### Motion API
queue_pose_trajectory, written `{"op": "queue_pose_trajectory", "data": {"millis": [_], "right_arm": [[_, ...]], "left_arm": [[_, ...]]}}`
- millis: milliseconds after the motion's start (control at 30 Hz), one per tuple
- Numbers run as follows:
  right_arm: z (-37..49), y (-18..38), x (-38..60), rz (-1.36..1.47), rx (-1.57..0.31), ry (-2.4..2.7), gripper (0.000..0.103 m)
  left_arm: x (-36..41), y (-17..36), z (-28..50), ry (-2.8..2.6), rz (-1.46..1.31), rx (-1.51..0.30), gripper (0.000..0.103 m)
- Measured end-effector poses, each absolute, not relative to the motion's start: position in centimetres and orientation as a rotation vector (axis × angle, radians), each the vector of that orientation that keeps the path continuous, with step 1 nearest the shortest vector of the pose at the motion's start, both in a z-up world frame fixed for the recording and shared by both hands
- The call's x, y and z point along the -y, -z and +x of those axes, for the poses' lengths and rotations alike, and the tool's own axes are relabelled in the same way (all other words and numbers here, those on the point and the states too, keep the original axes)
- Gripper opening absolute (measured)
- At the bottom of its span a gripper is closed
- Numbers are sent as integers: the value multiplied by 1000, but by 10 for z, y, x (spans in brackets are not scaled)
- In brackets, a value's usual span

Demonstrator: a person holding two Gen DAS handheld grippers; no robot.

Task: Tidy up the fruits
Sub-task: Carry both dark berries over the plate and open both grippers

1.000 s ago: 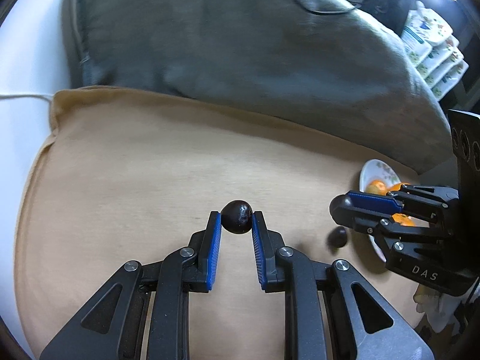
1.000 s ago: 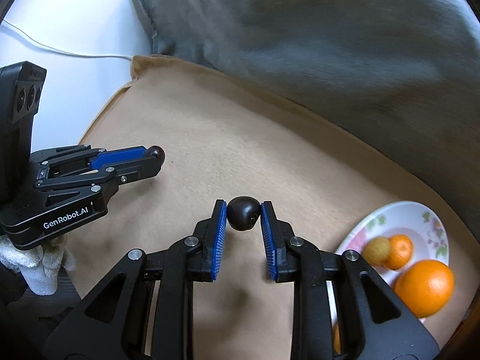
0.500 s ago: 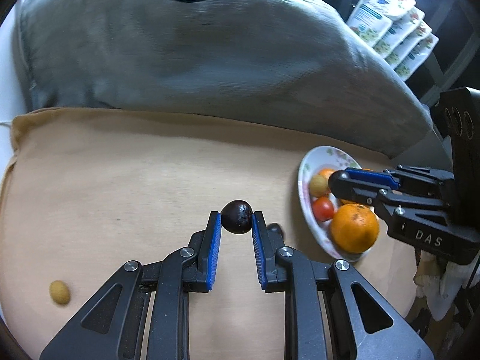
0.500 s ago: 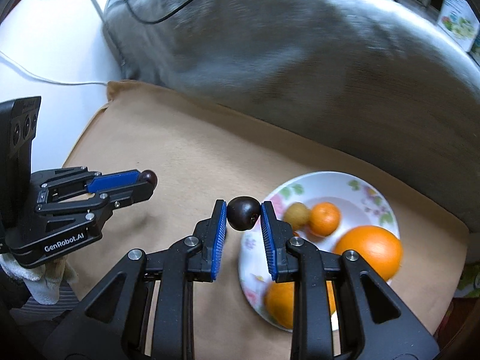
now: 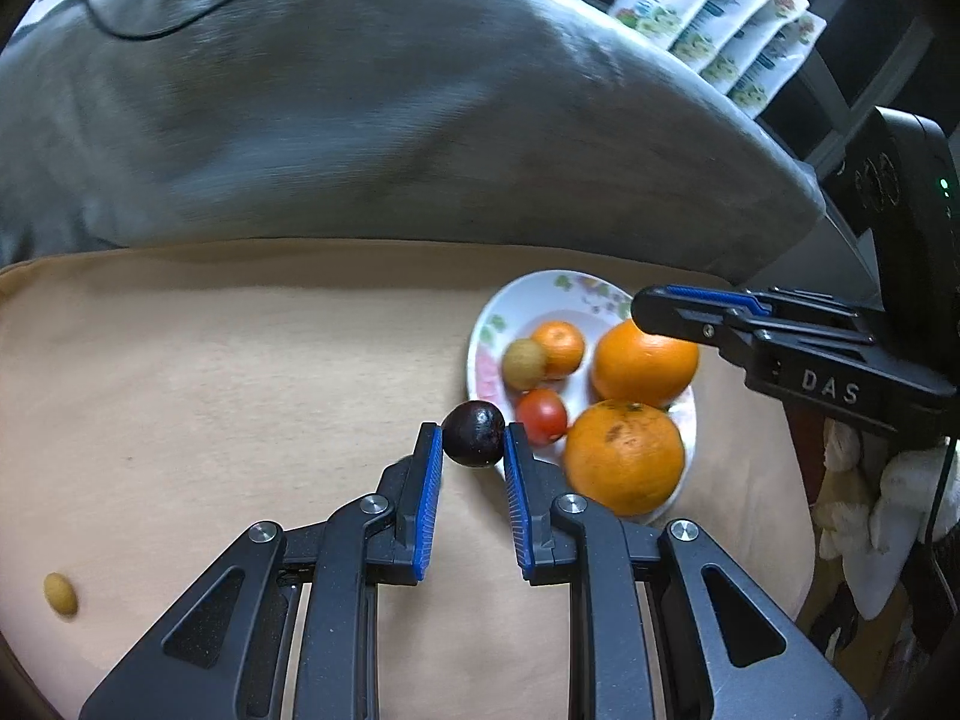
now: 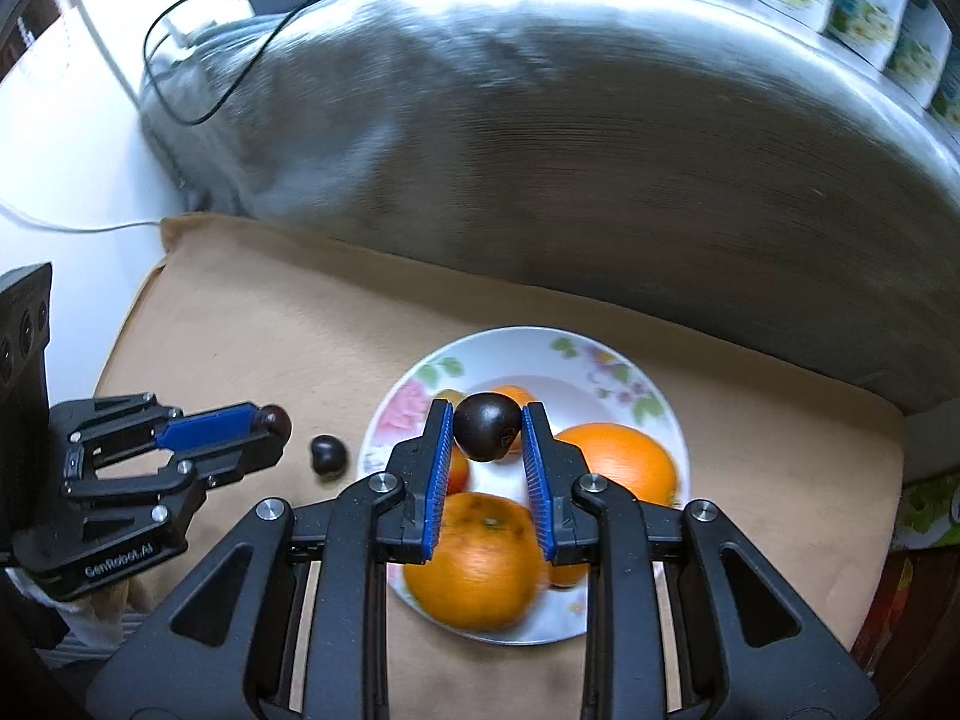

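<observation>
The left gripper (image 5: 473, 443) is clenched on a dark plum (image 5: 473, 433), held between its blue pads just beside the left rim of the plate (image 5: 480, 354). This plum looks almost round, so I cannot tell its long axis.

The right gripper (image 6: 486, 427) is clenched on a second dark plum (image 6: 486, 426), over the middle of the plate. This one is a little wider at the top and narrows downward, toward the camera.

In the right wrist view a third dark fruit (image 6: 328, 456) lies on the tan cushion (image 5: 240, 390), just left of the plate; the left gripper hides it in the other view.

The plate is white with flowers and lies flat on the cushion. In it are two big oranges (image 5: 624, 457), a small orange (image 5: 559, 348), a small red fruit (image 5: 542, 416) and a yellowish round fruit (image 5: 524, 363), close together.

A small yellow fruit (image 5: 60, 594) lies alone on the cushion, well apart from the plate, at the left. Behind the cushion is a grey pillow (image 5: 360, 120).
</observation>
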State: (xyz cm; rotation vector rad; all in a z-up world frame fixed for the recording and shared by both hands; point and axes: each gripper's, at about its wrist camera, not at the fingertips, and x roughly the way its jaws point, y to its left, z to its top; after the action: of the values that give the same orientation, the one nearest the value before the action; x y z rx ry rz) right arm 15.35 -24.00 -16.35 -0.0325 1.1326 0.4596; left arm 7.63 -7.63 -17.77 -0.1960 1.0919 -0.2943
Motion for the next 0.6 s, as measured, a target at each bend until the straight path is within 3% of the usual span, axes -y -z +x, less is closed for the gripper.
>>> {"op": "queue_pose_trajectory", "data": {"millis": [600], "right_arm": [[172,179,267,44,-1154,-423,25]], "left_arm": [[118,185,95,359,-187,-1131,19]]}}
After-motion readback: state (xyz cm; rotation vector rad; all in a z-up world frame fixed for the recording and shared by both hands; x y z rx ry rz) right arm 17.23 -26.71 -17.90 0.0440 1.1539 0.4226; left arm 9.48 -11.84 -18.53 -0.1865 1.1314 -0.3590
